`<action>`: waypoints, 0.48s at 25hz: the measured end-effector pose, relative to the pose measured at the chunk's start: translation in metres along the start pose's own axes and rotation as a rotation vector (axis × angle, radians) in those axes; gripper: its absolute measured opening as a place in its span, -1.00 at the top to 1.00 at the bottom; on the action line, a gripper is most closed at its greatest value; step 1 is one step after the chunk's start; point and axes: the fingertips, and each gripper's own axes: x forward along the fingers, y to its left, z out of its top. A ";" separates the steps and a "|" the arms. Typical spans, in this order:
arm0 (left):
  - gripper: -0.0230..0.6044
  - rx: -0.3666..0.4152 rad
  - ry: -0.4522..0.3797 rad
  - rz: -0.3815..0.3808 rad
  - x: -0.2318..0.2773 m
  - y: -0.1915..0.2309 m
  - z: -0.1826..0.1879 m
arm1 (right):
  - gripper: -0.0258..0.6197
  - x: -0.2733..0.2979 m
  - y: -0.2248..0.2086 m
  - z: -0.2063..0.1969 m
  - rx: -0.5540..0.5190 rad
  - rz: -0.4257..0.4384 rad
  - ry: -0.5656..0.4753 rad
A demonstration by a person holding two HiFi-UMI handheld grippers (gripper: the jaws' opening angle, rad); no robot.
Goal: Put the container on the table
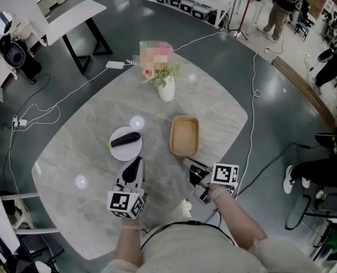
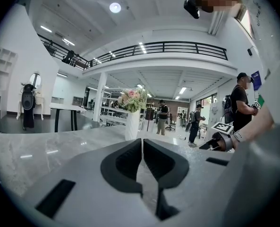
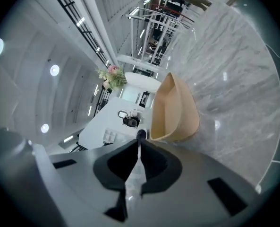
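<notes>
The grey marble counter (image 1: 88, 152) fills most of the head view. On it, about the middle, the tan container (image 1: 184, 135) sits flat with its open side up, so I judge that it is already put down. It is well apart from the white plate (image 1: 126, 144) on its left and from the white vase (image 1: 166, 89) behind it.

The container looks to me light and stiff, with thin walls and a smooth rim, maybe a little slippery. I think the best place to take hold is the near short wall, one jaw inside and one outside.

My right gripper (image 1: 186, 162) is just beside that near wall, its jaws closed together with nothing between them. My left gripper (image 1: 137, 162) rests close to the plate, its jaws also together and empty.
</notes>
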 end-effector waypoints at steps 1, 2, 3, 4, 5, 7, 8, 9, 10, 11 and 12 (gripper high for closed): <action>0.88 0.000 -0.002 -0.001 -0.001 -0.001 0.000 | 0.86 -0.001 0.004 0.000 -0.025 0.018 0.001; 0.88 0.001 -0.004 -0.002 -0.001 -0.002 0.002 | 0.87 -0.003 0.007 0.001 -0.066 0.026 0.004; 0.88 0.003 -0.007 -0.005 -0.002 -0.003 0.003 | 0.88 -0.005 0.009 0.003 -0.125 0.021 0.008; 0.88 0.006 -0.010 -0.008 -0.002 -0.004 0.004 | 0.88 -0.009 0.011 0.005 -0.191 0.009 0.010; 0.88 0.010 -0.013 -0.012 -0.002 -0.006 0.005 | 0.88 -0.013 0.011 0.007 -0.251 -0.008 0.010; 0.88 0.016 -0.016 -0.020 -0.002 -0.010 0.005 | 0.90 -0.020 0.012 0.012 -0.341 -0.035 0.001; 0.88 0.018 -0.018 -0.023 -0.002 -0.013 0.006 | 0.90 -0.024 0.014 0.013 -0.375 -0.043 -0.007; 0.88 0.020 -0.020 -0.027 -0.002 -0.015 0.007 | 0.90 -0.027 0.017 0.015 -0.406 -0.049 -0.015; 0.88 0.022 -0.022 -0.030 -0.002 -0.018 0.008 | 0.90 -0.031 0.020 0.017 -0.438 -0.054 -0.023; 0.88 0.025 -0.024 -0.033 -0.003 -0.020 0.009 | 0.90 -0.034 0.023 0.019 -0.471 -0.060 -0.028; 0.88 0.027 -0.026 -0.035 -0.004 -0.021 0.011 | 0.90 -0.037 0.025 0.020 -0.505 -0.065 -0.030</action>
